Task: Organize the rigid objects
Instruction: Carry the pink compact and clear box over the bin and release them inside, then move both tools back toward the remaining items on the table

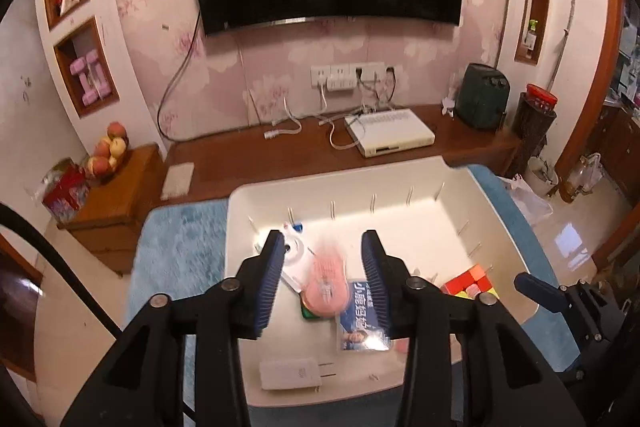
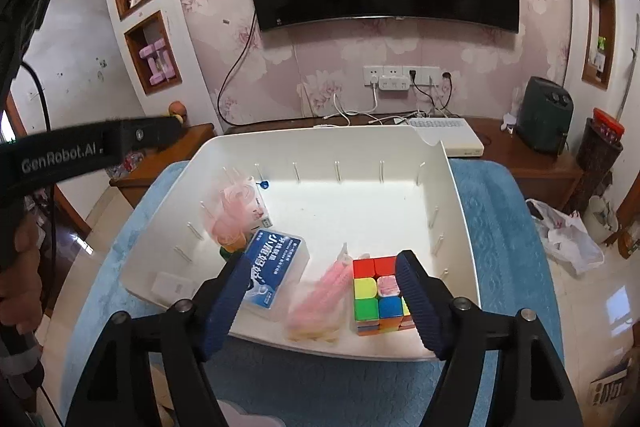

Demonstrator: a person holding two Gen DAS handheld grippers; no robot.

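We judge the task well advanced: every rigid item we can see already lies inside the white bin [image 2: 456,195], which rests on the blue rug [image 2: 500,227]. We see nothing loose on the rug around it, so what remains appears to be tidying within the bin, if anything.

Reading the bin from left to right in the right wrist view: a white charger [image 2: 170,287] lies flat at the near left corner. Beyond it, a pink item [image 2: 230,215], blurred, sits on something green beside a white pack. Next comes the blue-labelled box [image 2: 276,267], then a pink packet [image 2: 320,303] leaning toward the near wall, then the colour cube [image 2: 380,295] at the near right.

The left gripper [image 1: 324,283] hovers over the left part of the bin. Its fingers [image 1: 269,283] stand apart, with clear gaps to either side of the pink item, which appears below and between them; they press on nothing. We cannot tell whether the item is resting or falling, since it is smeared.

The right gripper [image 2: 324,303] stands with its fingers [image 2: 420,303] wide and empty. The pink packet lies in the gap between them; the cube sits just inside the right finger, which overlaps its edge in this view, and the box just beside the left finger.
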